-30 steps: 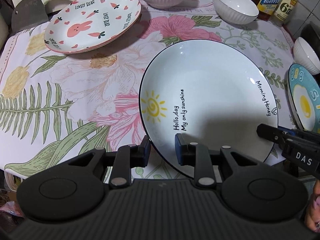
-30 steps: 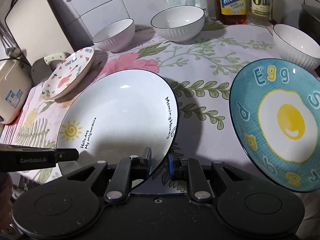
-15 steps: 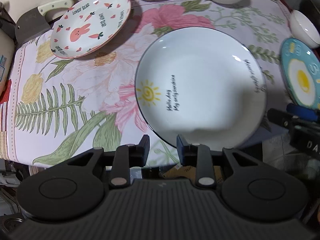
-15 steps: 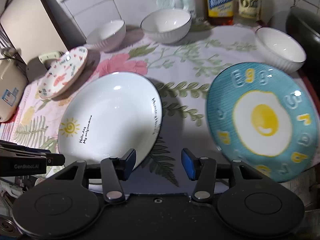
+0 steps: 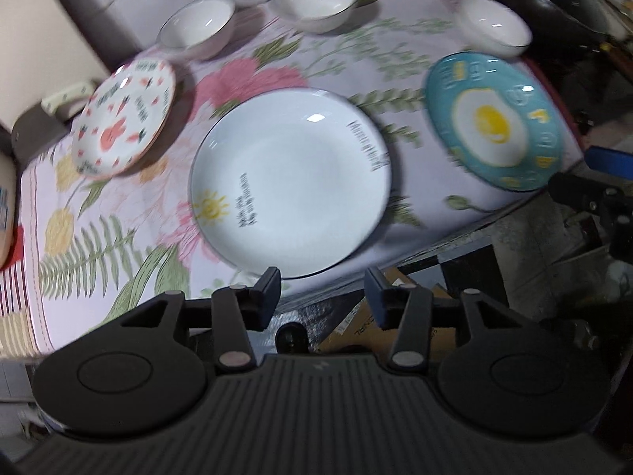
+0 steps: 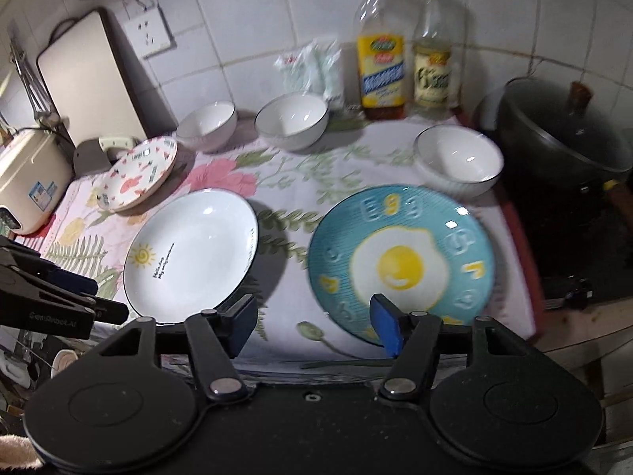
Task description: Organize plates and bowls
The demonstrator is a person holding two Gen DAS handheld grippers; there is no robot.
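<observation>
Now, layout: white sun plate flat at cloth's near middle, bunny plate far left, egg plate right; three bowls along the far side, likely awaiting stacking.
Left gripper: jaws opening, nothing between, above the sun plate's near rim, aimed steeply down.
Right gripper: jaws opening, empty, between sun and egg plates.
</observation>
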